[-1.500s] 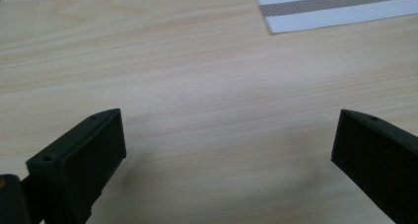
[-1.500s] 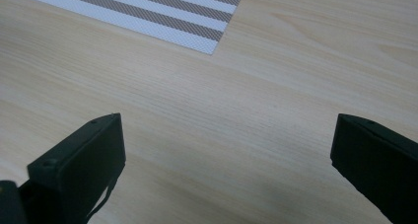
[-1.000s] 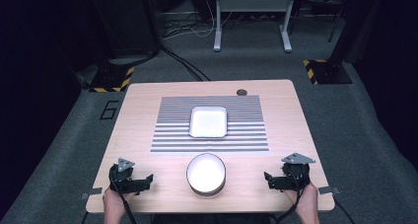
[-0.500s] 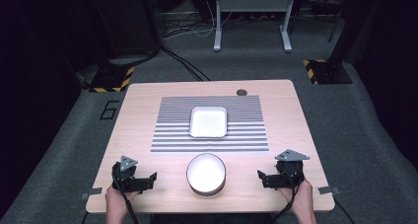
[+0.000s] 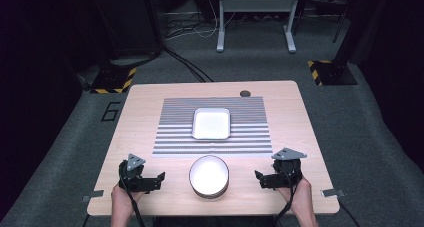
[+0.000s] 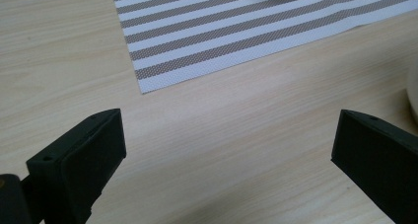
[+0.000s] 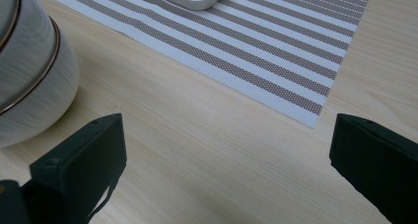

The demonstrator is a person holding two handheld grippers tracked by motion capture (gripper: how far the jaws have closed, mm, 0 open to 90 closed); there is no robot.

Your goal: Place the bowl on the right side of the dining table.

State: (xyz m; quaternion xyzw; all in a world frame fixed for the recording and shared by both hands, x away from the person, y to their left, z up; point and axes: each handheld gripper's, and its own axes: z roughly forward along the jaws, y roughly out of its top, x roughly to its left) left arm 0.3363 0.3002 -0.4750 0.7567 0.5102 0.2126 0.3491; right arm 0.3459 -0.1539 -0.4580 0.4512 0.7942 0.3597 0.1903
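Unlabelled, stacked bowls (image 5: 209, 176) between left gripper (image 5: 159, 179), right gripper (image 5: 258, 177), fingers spread wide, empty

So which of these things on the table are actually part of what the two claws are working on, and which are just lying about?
In the job:
- stacked bowls, between the two open claws
- left claw
- right claw
- likely the square white dish
- likely the striped placemat under the dish

Just lying about:
- dark round spot at the table's far edge
- metal stand on the floor beyond
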